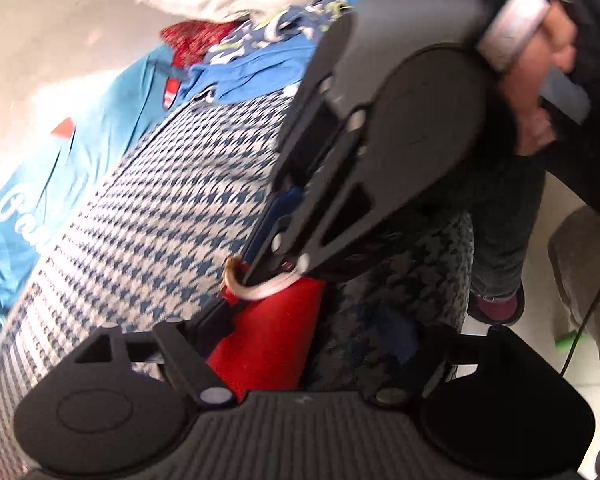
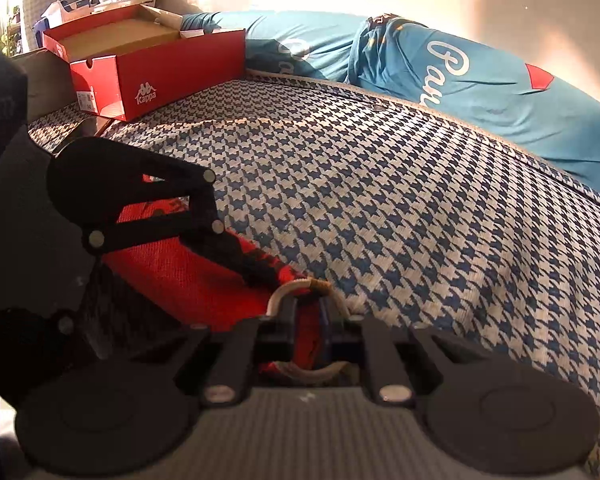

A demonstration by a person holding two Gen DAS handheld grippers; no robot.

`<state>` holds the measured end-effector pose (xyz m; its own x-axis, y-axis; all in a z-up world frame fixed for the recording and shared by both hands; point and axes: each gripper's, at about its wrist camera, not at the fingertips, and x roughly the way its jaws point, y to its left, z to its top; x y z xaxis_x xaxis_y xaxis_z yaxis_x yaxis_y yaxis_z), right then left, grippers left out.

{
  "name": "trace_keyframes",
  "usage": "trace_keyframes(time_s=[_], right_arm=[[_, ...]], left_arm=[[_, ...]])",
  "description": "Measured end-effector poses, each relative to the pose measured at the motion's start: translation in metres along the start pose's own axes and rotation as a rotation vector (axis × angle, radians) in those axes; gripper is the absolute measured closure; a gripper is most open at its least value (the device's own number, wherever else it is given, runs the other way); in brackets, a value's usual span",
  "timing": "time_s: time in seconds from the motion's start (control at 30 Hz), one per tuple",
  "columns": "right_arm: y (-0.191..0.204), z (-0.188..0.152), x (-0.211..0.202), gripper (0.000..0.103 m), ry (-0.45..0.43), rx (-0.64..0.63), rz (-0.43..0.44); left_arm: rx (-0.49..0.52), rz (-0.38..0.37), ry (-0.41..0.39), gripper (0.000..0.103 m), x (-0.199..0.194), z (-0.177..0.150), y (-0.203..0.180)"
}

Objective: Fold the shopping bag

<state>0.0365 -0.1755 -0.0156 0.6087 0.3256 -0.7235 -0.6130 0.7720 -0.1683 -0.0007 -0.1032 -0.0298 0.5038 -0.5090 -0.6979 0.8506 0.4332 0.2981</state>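
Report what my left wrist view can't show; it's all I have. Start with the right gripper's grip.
Observer: The right gripper has its fingers shut on the red bag.
Operator: Now the handle.
Observer: A second loop of the pale cord handle hangs near the fingers' bases.
Operator: Name what's at the bed's far end.
Observer: An open red shoe box stands on the houndstooth cover.

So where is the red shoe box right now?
In the right wrist view the red shoe box sits open at the upper left, on the far edge of the houndstooth cover, beside the teal fabric.
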Motion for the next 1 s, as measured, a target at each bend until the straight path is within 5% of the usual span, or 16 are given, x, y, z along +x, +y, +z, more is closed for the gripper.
trace_keyframes(time_s=[0.2, 0.3, 0.4, 1.0], right_arm=[[-0.006, -0.001, -0.002, 0.089, 0.001, 0.054, 0.013], [-0.008, -0.001, -0.002, 0.088, 0.002, 0.068, 0.022], [-0.009, 0.0, -0.001, 0.088, 0.003, 0.073, 0.026], [-0.013, -0.001, 0.0, 0.087, 0.004, 0.097, 0.032]], left_arm=[[0.006, 0.033, -0.011, 0.013, 0.003, -0.002, -0.007], [0.029, 0.031, -0.052, 0.024, -0.003, 0.003, -0.007], [0.065, 0.017, -0.105, 0.024, -0.012, 0.006, -0.011], [0.048, -0.045, -0.08, 0.023, 0.0, 0.008, -0.013]])
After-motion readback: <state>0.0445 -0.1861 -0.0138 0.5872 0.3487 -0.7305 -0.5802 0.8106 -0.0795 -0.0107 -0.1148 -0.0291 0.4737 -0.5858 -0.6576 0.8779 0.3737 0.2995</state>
